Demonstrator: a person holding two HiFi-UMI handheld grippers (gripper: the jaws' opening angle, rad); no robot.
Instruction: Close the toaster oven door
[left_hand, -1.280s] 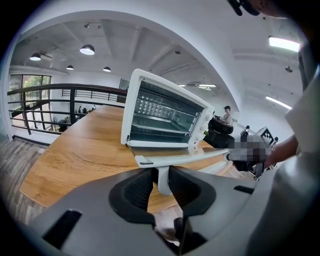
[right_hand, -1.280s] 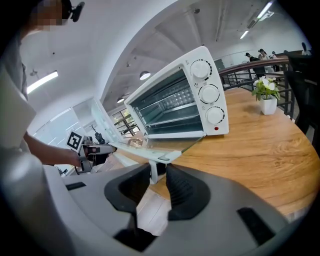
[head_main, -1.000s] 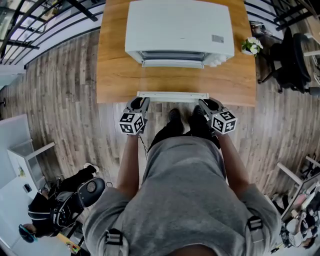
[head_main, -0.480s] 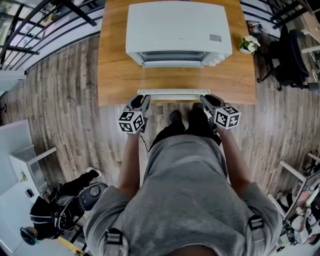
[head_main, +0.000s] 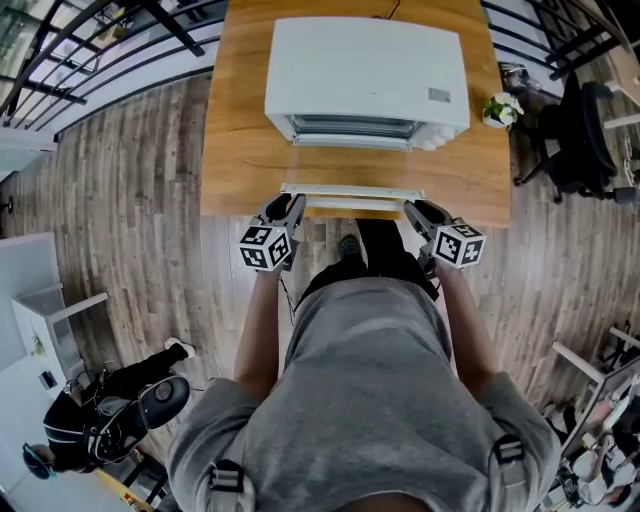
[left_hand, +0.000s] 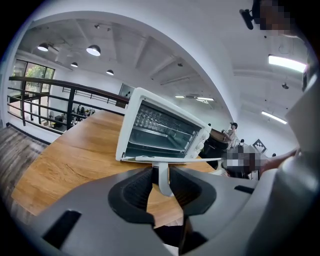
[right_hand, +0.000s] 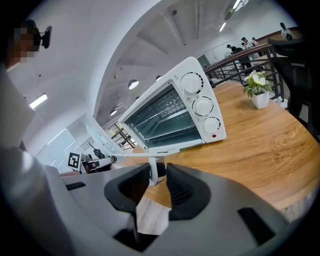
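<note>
At top middle of head view: toaster oven (head_main: 365, 70) on wooden table (head_main: 240, 150), door (head_main: 352, 190) dropped open, lying flat, front edge toward you.

Door likely light and stiff, and swings on bottom hinge. Looks like glass in thin frame, so could crack: no slamming.

Best hold: white handle (left_hand: 161, 177) at front edge, by its two posts.

Your left gripper (head_main: 288, 207) pinches left post. Your right gripper (head_main: 414, 211) pinches right post. Each post sits low middle in own gripper view, right between jaws.

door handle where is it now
Head view, centre: the door handle spans above the table's near edge, before the toaster oven, its ends in the left tool and right tool.
</note>
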